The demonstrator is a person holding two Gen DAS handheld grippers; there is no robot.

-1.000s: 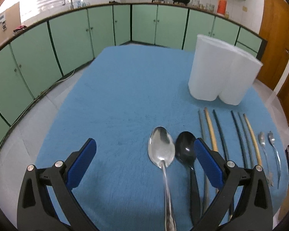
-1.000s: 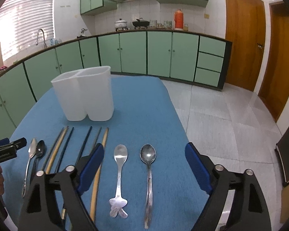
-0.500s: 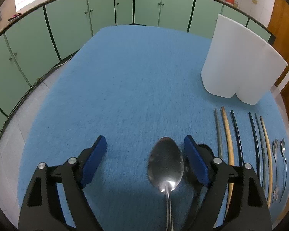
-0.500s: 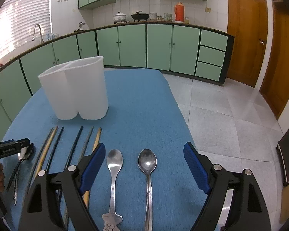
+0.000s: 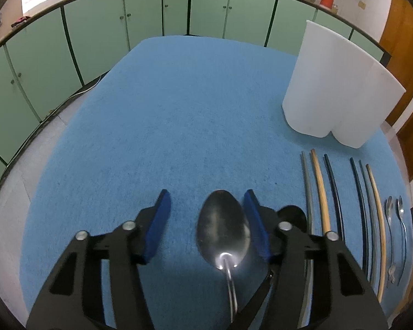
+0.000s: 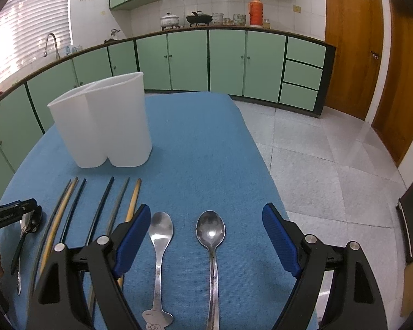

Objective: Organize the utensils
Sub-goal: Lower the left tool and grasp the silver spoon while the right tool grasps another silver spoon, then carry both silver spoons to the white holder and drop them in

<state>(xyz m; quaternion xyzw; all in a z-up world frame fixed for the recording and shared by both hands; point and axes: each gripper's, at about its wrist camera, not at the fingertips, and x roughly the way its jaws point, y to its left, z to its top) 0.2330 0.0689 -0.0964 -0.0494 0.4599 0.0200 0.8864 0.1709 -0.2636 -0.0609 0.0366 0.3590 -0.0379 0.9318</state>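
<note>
In the left wrist view a large silver spoon lies on the blue tablecloth, its bowl between the blue pads. My left gripper is closing around it; the right pad is at the bowl's edge and the left pad stands clear. A black spoon lies just outside the right finger. My right gripper hangs open over two small silver spoons, touching neither. A white two-compartment holder stands behind them.
Several chopsticks in grey, wood and black lie in a row between the spoons. My left gripper's tip shows at the far left of the right wrist view. The table's right edge drops to a tiled floor.
My left gripper's jaws have narrowed from wide open and sunk toward the large spoon, which now sits between the pads. My right gripper came slightly closer to the two small spoons.
</note>
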